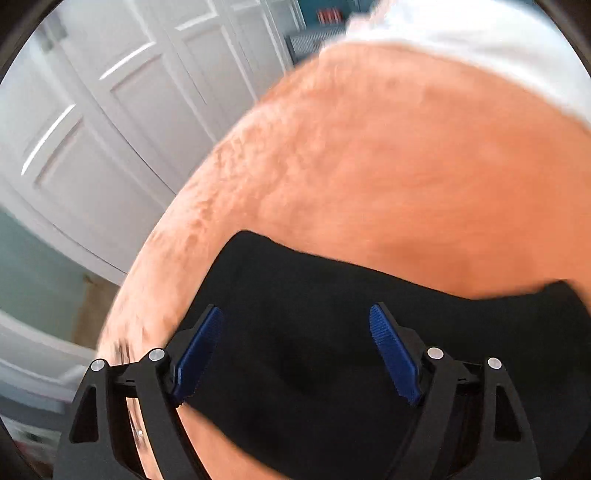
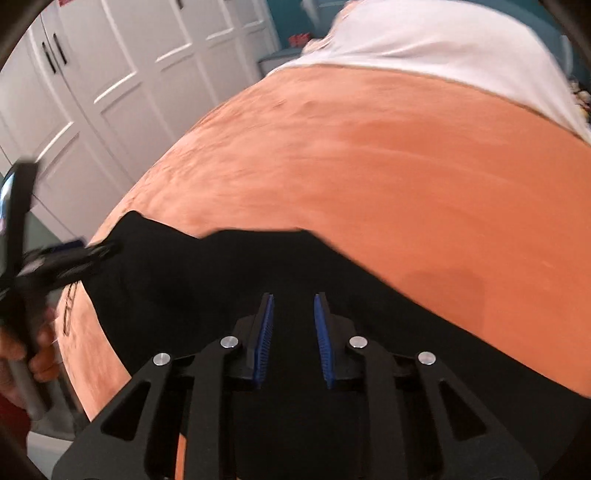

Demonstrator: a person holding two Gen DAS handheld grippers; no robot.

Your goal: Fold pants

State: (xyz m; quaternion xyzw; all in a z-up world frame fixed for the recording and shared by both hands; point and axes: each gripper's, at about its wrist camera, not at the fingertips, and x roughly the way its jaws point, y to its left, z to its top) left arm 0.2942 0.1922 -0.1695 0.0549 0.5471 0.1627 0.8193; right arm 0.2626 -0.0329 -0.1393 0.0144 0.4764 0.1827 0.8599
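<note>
Under your left gripper (image 1: 295, 354) the black pants (image 1: 314, 332) lie spread on the orange blanket (image 1: 369, 166) that covers the bed. Its blue pads (image 1: 393, 354) stand wide apart above the dark cloth, and nothing is pinched between them. You cannot tell from this view whether the fingertips touch the fabric.

Your right gripper (image 2: 293, 339) also hangs over the pants (image 2: 221, 277), with its blue pads (image 2: 322, 339) drawn close together but a narrow gap showing between them. No fold of cloth can be seen in that gap, so the pads press on nothing that shows.

From the right wrist view the pants run as a dark band across the near part of the bed, from the lower left edge of the blanket (image 2: 369, 166) toward the lower right. Their far edge is uneven, with a rise near the left end. At the left edge of that same view your left hand (image 2: 37, 354) grips the handle of the other gripper, whose black fingers reach to the left end of the pants.

Beyond the pants the orange blanket stretches bare and lightly wrinkled. Farther back a white sheet (image 2: 424, 37) covers the head of the bed. To the left of the bed stand white panelled cupboard doors (image 2: 129, 74), and a teal wall (image 2: 288, 18) shows in the far corner. Both views are blurred.
</note>
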